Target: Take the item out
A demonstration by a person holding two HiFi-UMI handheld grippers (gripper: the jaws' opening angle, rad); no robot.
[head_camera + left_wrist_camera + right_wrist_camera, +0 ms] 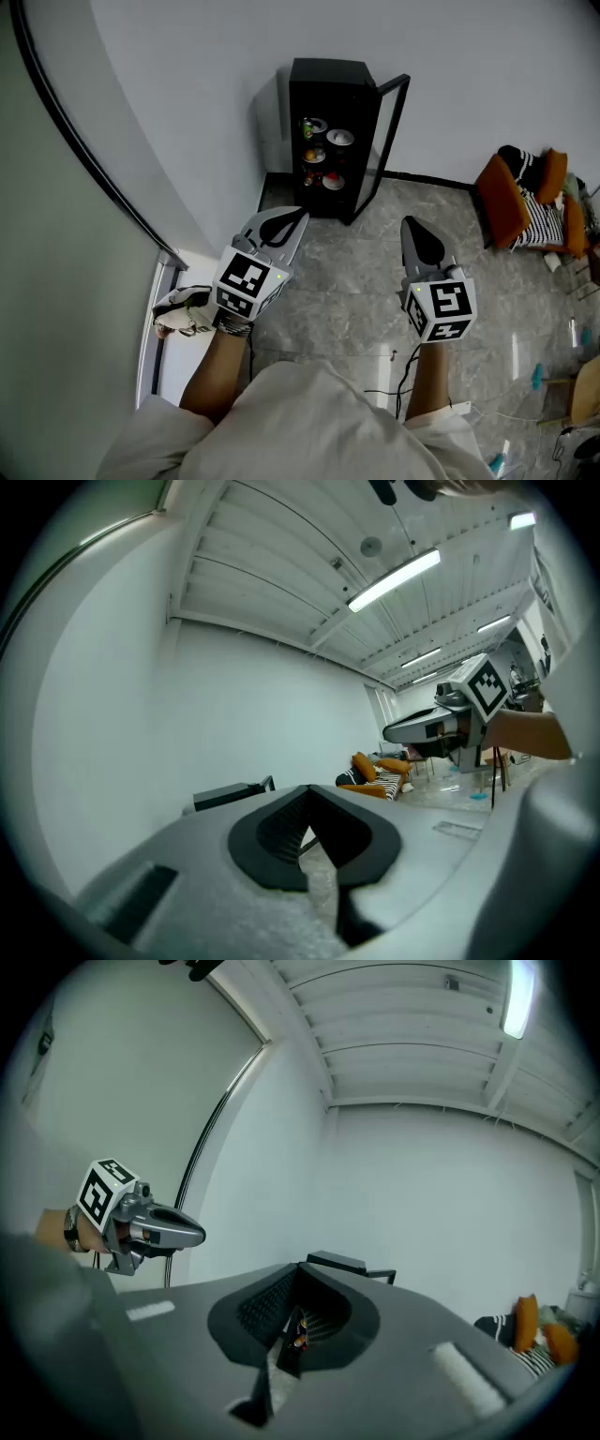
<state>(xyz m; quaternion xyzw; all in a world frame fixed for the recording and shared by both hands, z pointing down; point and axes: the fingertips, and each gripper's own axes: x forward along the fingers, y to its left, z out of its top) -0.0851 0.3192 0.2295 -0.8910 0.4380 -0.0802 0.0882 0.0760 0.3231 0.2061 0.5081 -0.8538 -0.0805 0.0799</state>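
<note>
At the far left, the person's gloved left hand holds the left gripper low and forward. Its jaws are pressed together with nothing between them, which the left gripper view confirms. I think it is held this way because there is nothing to grasp at this distance. Its nose points at the black cabinet, which stands in the corner of the room, well apart from both grippers, on the grey stone floor. The cabinet is upright, so its long axis is vertical. Its glass door is swung open to the right, probably so that the shelves can be reached from the front. The items are on these shelves: some cans above, and bowls or plates with something red below. They are too small to tell their long axis or which way each one points, and I cannot tell which one is meant. To the right, the right gripper also aims at the cabinet, and its own view shows the jaws together and empty, with the shelves visible just past the tips. Further right stands an orange chair with a striped cushion. By my judgement the approach is not yet finished, and the jaws must open before any grasp.
</note>
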